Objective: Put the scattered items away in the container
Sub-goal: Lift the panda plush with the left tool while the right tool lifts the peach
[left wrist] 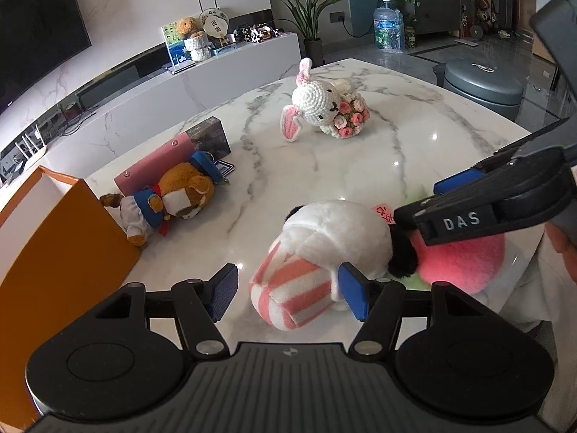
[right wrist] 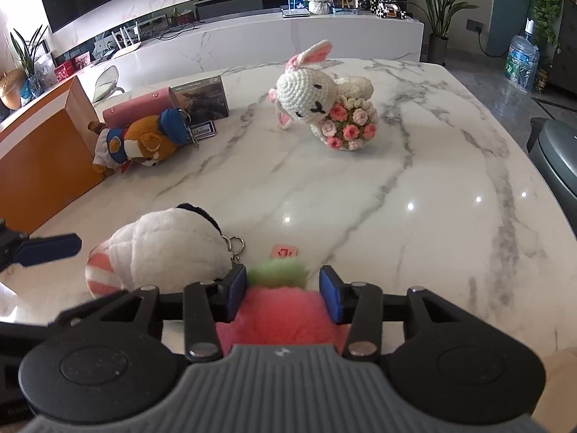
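Observation:
A white plush with a pink-striped end [left wrist: 310, 259] lies on the marble table [left wrist: 360, 166]; my open left gripper [left wrist: 288, 288] straddles its striped end. It also shows in the right wrist view [right wrist: 162, 252]. A pink plush with a green tuft [right wrist: 281, 306] sits between the pads of my right gripper [right wrist: 283, 294], which is open around it; that gripper shows in the left wrist view [left wrist: 468, 209] over the pink plush [left wrist: 465, 259]. A brown bear plush [left wrist: 173, 202] lies by the orange box [left wrist: 65, 245]. A crochet bunny with flowers [left wrist: 324, 108] lies farther back.
A pink roll case [left wrist: 155, 166] and a dark box [left wrist: 209, 137] sit behind the bear. The orange box stands at the table's left edge [right wrist: 39, 155]. A grey round stool [left wrist: 483, 86] is beyond the right edge. A TV console lies behind.

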### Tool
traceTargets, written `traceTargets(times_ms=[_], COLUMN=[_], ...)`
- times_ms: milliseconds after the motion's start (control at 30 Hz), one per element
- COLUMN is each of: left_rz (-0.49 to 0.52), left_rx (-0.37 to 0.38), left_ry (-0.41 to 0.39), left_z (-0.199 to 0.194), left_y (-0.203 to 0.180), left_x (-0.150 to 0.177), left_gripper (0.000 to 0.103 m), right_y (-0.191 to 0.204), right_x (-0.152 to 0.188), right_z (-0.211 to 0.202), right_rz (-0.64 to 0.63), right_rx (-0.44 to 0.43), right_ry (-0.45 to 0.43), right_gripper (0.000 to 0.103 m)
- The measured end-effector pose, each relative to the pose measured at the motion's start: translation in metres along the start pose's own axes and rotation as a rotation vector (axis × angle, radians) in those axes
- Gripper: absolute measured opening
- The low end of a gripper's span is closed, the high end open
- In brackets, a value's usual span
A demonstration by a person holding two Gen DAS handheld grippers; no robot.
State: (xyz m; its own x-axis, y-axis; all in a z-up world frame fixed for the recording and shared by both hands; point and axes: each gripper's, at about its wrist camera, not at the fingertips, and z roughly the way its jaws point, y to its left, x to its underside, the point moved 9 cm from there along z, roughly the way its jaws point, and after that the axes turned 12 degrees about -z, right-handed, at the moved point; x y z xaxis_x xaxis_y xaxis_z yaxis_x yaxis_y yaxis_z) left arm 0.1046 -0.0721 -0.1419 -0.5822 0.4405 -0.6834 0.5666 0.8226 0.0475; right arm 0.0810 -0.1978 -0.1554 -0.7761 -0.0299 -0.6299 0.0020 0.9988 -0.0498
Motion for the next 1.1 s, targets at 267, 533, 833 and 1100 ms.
traceTargets(times_ms=[267, 533, 833, 1100], left_rz=[0.128, 0.125, 0.049, -0.070], left_rx=[0.020, -0.002, -0.016, 0.022], left_ry=[0.024, -0.003, 0.054, 0.100], left_z=[0.021, 0.035, 0.030, 0.012], left_y=[-0.013, -0.016, -0.016, -0.017], left_x=[0.001, -0.002, 0.006, 0.011], left_gripper=[0.078, 0.078, 0.065, 0.060], right_y=[0.007, -0.004, -0.003, -0.007], right_x=[0.013, 0.029, 0.027, 0.019], right_z=[-0.010, 0.004, 0.009, 0.011], right_rz=[-0.048, 0.012, 0.003, 0.004], right_rx=[0.027, 0.027, 0.014, 0.017], right_ry=[0.030, 0.089, 0.069, 0.047], right_gripper=[0.071, 0.072, 0.053, 0.048])
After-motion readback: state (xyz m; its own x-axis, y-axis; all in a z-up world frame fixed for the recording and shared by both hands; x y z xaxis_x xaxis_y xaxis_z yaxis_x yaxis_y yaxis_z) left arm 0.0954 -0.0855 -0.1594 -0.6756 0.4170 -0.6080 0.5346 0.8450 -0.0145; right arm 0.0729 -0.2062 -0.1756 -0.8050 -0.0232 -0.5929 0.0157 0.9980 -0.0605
